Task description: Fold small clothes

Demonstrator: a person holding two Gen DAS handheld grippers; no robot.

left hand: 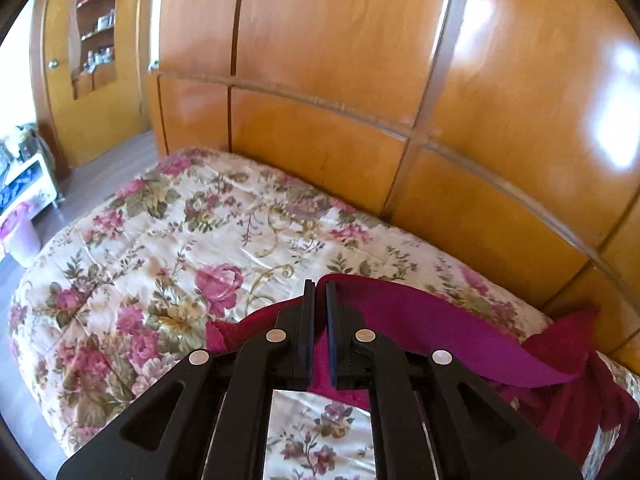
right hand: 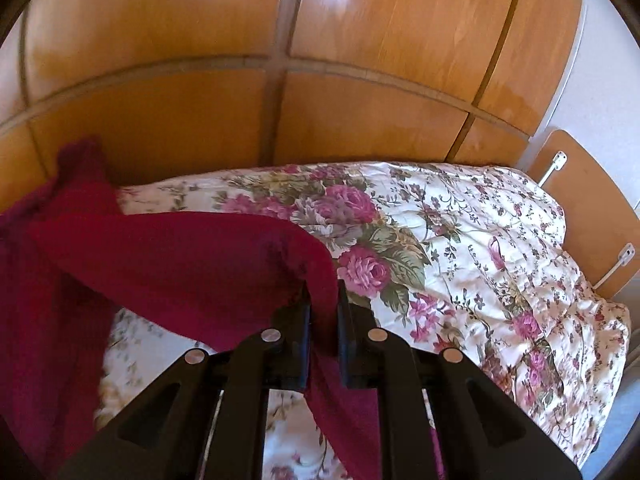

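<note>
A dark red garment point(left hand: 460, 340) hangs stretched above the floral bedspread point(left hand: 180, 240), held up between both grippers. In the left wrist view my left gripper point(left hand: 320, 286) is shut on one edge of the garment, which runs off to the right in a long band and sags toward the bed. In the right wrist view the garment point(right hand: 180, 256) drapes over the left finger and passes down between the fingers of my right gripper point(right hand: 324, 288), which is shut on it. The rest of the cloth falls away to the left, its lower part hidden behind the gripper.
Glossy wooden wardrobe panels point(left hand: 320, 140) rise directly behind the bed. The floral bedspread point(right hand: 480, 240) spreads out to the right toward a wooden headboard point(right hand: 580, 208). Left of the bed lie bare floor point(left hand: 100, 176), a white shelf unit point(left hand: 28, 184) and a pale purple bin point(left hand: 20, 236).
</note>
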